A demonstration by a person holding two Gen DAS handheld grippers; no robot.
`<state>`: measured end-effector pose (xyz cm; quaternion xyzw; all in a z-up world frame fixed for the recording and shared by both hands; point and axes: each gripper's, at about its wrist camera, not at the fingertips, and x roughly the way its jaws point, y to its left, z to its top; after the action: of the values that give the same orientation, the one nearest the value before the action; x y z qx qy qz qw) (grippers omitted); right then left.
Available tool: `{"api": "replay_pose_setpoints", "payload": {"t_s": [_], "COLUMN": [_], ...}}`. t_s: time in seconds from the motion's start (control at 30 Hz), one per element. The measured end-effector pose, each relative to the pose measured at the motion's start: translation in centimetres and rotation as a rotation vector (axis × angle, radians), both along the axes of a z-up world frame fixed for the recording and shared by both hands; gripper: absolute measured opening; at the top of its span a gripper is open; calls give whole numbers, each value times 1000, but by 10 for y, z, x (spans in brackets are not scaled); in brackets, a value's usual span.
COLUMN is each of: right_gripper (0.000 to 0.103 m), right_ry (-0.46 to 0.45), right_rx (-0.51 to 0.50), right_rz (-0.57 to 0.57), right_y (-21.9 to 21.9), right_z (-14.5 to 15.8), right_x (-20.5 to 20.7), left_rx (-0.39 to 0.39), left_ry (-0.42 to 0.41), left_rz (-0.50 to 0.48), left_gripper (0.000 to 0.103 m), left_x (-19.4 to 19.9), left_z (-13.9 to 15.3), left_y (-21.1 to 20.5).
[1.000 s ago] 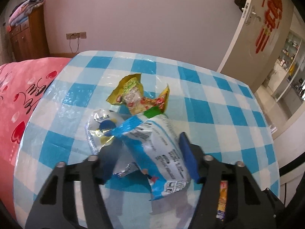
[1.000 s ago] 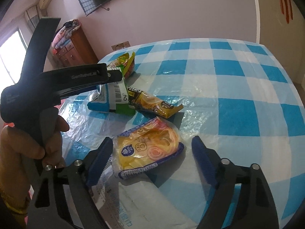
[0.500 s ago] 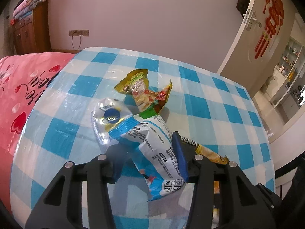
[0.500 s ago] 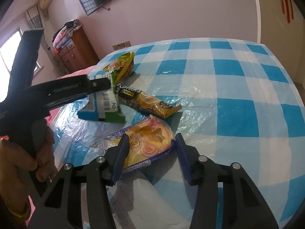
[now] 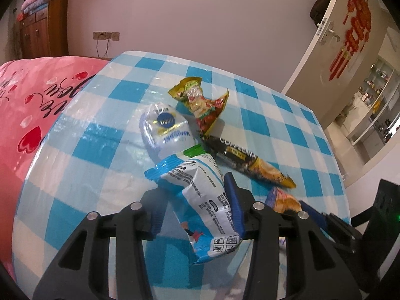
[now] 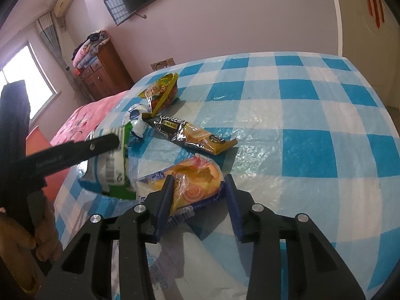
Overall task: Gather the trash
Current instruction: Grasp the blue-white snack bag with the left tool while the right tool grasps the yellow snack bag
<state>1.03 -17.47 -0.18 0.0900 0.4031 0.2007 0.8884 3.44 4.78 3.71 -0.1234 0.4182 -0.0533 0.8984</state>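
The coffee sachet (image 6: 192, 135) lies between the crumpled wrapper (image 6: 161, 92) and pastry packet (image 6: 197, 180).

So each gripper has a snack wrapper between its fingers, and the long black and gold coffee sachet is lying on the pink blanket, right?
Not quite: the coffee sachet lies on the blue checked tablecloth, not the pink blanket, as the right wrist view shows. The rest holds.

A crumpled white-and-blue snack wrapper (image 5: 200, 195) with a green edge hangs tilted, lifted off the table. Just behind it lie a white pouch with a blue round logo (image 5: 166, 130), a black-and-gold coffee-mix sachet (image 5: 246, 160) and, farthest, a twisted yellow-red wrapper (image 5: 200, 103). An orange swirl-printed packet (image 6: 197, 182) (blue-rimmed) lies flat beside the sachet.
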Motion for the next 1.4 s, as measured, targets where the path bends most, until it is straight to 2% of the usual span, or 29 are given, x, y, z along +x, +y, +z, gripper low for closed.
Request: {"api": "replay_pose_setpoints", "payload": {"t_s": [0.47,0.9,1.4], "right_gripper": [32,32,32], "right_ry": [-40,-39,-36], "right_rx": [44,184,157], "right_rz": [-16,-47,-64], "right_y": [-10,-27,-16], "right_z": [6,15,29], "right_x": [-8,-16,-28], "left_rx": [-39,-79,-120], "left_ry": [-2,-13,-47], "left_rz": [1,5,9], "left_gripper": [45,44,44], "left_x": [-34,-60,-81], "left_z": [-1,0,4], "left_y": [17,42,75]}}
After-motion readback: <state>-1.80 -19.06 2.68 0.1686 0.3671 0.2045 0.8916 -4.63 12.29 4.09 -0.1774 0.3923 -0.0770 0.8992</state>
